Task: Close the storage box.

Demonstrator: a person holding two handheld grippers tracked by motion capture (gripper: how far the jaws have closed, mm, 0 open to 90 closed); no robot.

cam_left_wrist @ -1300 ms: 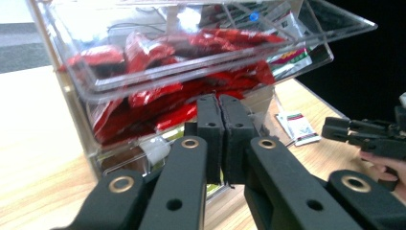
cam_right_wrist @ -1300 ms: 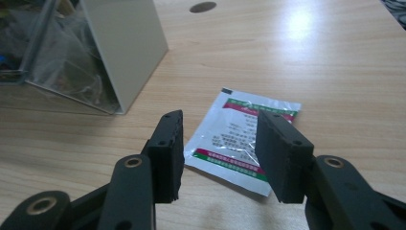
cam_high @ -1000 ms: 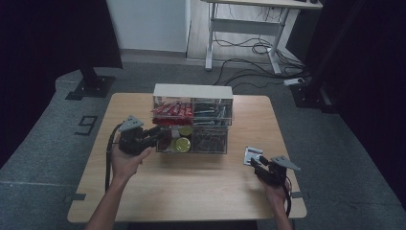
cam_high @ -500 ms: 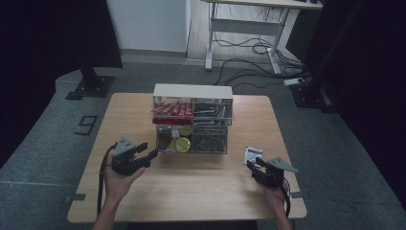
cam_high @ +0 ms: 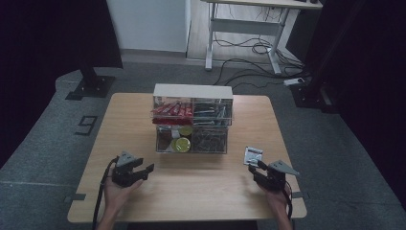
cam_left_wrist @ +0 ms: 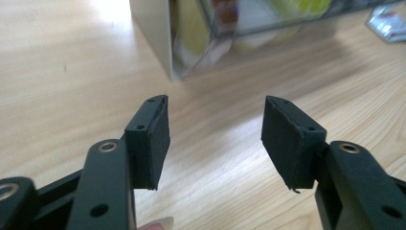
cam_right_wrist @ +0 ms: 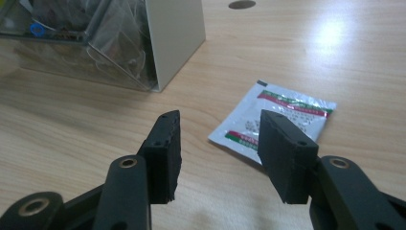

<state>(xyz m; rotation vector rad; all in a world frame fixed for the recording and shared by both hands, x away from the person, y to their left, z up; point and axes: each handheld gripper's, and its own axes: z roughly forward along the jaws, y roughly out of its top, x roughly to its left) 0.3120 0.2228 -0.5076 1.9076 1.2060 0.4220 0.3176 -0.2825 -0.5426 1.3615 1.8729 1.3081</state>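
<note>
Both claws are held low over the desk, jaws apart and empty. The right claw is aimed at a sachet lying flat just ahead, probably for pickup; the left claw is parked facing the clear organiser.

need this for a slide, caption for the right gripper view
Open hand-held gripper poised over a white sachet on the wooden table beside a clear organizer.
</note>
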